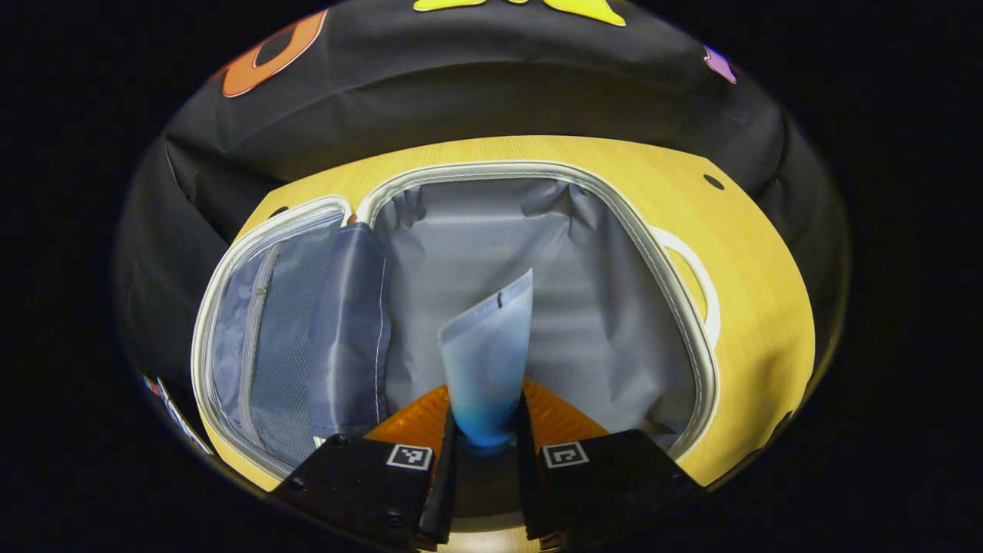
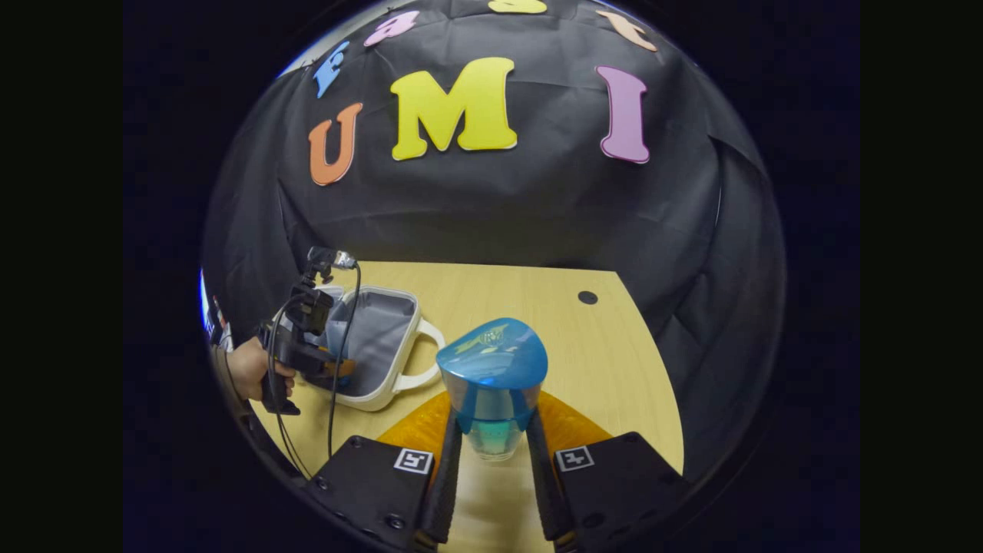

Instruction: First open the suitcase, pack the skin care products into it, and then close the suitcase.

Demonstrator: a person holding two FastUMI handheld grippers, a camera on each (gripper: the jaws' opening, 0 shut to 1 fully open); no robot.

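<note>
Left fingers (image 1: 485, 442) clamped on tube (image 1: 489, 361) over open suitcase (image 1: 537, 253); right fingers (image 2: 494, 453) clamped on bottle (image 2: 492, 384).

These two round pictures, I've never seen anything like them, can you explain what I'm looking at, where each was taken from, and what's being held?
There is no robot here. A person holds a two-finger gripper in each hand, and a small fisheye camera rides on each, looking out along its fingers.

The left gripper view looks down into an open suitcase lying on a wooden table. The left gripper pinches a tube above the grey lining.

The right gripper view is taken from farther off. The right gripper pinches a bottle with a blue cap over the table. At the left of that view, a hand holds the left gripper at the suitcase.

Both products appear headed for the suitcase.
</note>
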